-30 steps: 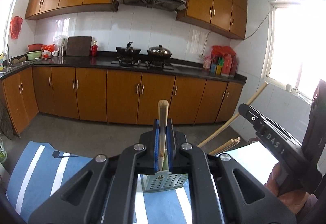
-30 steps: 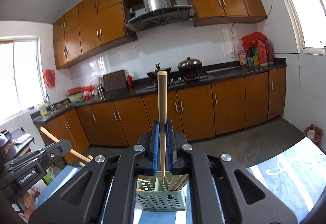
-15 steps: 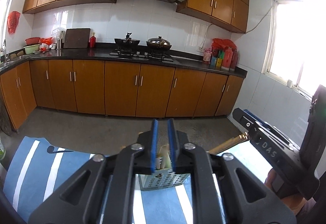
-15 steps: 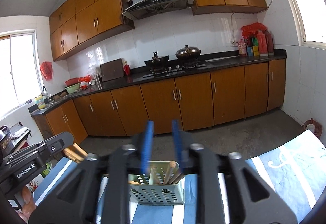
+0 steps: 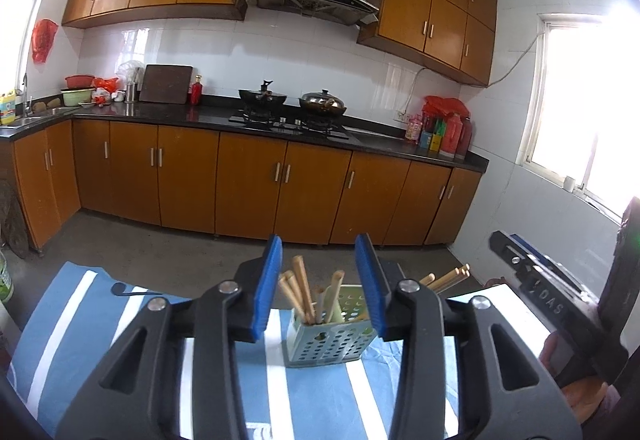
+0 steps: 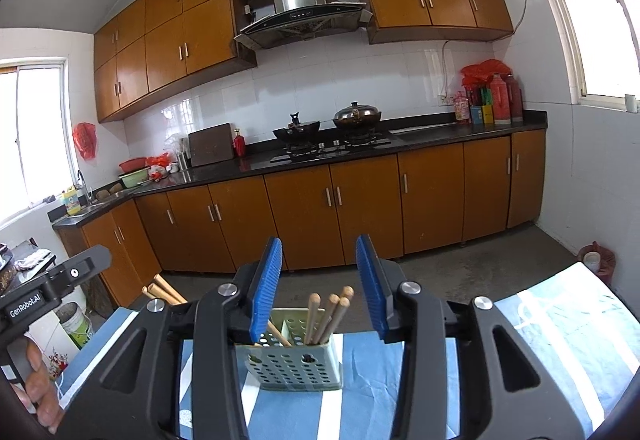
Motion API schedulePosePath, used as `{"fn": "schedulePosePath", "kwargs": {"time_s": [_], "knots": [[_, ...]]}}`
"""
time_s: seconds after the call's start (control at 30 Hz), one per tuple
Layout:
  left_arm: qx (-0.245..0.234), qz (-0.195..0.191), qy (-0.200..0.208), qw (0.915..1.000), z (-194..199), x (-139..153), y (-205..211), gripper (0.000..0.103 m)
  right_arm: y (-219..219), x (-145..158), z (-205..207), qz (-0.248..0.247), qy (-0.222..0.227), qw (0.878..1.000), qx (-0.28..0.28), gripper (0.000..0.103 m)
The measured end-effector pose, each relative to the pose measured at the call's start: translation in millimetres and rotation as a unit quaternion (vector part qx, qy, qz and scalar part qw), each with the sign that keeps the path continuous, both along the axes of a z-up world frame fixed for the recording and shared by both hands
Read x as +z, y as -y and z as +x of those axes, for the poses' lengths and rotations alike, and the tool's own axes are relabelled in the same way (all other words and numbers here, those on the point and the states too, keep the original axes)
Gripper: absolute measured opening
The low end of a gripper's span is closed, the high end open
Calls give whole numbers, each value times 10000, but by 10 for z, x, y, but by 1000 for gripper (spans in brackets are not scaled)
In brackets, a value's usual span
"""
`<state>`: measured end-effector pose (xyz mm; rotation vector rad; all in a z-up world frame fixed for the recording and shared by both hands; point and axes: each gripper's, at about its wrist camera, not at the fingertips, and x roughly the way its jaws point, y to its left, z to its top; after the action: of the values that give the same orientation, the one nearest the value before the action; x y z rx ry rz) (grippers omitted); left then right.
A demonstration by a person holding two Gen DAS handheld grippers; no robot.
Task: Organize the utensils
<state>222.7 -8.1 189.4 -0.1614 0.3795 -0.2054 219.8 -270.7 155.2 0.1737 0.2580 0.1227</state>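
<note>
The left tool [image 5: 319, 282] stands with its blue pads apart, and nothing is pressed between them; its jaws have just been opening. Beyond the gap, on the blue cloth with white stripes [image 5: 100, 320] that covers the counter, stands the perforated utensil holder [image 5: 328, 340], pale green in colour. Several wooden chopsticks [image 5: 302, 290] stand in it, leaning a little to different sides, with their upper ends above the rim. More chopsticks [image 5: 448, 278] lie just to the right of the holder, partly hidden behind the right finger of this tool. At the right edge of the left wrist view the right tool's body is seen from the side, with a hand [image 5: 576, 380] under it. The right tool [image 6: 319, 284] is also partly open with nothing gripped, and its jaws too have just been opening. In its view the same holder [image 6: 296, 364] stands on the striped cloth [image 6: 560, 324], with three chopsticks [image 6: 328, 314] upright in the right compartment and one slanted low in the left one. The loose chopsticks [image 6: 164, 290] appear at the left, beside the other tool's body. Behind all this is a kitchen with brown cabinets [image 5: 248, 183].
</note>
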Motion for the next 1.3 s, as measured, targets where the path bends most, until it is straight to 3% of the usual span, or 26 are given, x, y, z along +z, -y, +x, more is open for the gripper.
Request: {"fn": "schedulePosePath", "kwargs": {"time_s": [0.13, 0.27, 0.3, 0.37, 0.57, 0.77, 0.87, 1.3], "knots": [[98, 9, 0, 10000, -190, -28, -125, 53, 15, 32, -245, -76, 102, 9999, -74, 55], [245, 192, 92, 9995, -471, -107, -235, 80, -19, 33, -614, -216, 348, 9991, -145, 89], [258, 255, 133, 9993, -547, -129, -246, 89, -36, 21, -695, -247, 402, 9987, -171, 95], [297, 430, 280, 9982, -754, -201, -253, 99, -83, -15, -856, -332, 499, 9980, -223, 100], [442, 840, 466, 9944, -1252, -497, -239, 99, -286, -334, -1235, -733, 430, 9960, -266, 101], [734, 724, 342, 9941, -1558, -839, -325, 99, -289, -744, -1472, -573, 191, 9973, -412, 101], [857, 878, 451, 9914, -1695, -965, -302, 99, -293, -893, -1533, -521, 83, 9977, -433, 101], [867, 1121, 336, 9893, -1923, -1327, -193, 99, -442, -1306, -1764, -801, -179, 9959, -393, 101]]}}
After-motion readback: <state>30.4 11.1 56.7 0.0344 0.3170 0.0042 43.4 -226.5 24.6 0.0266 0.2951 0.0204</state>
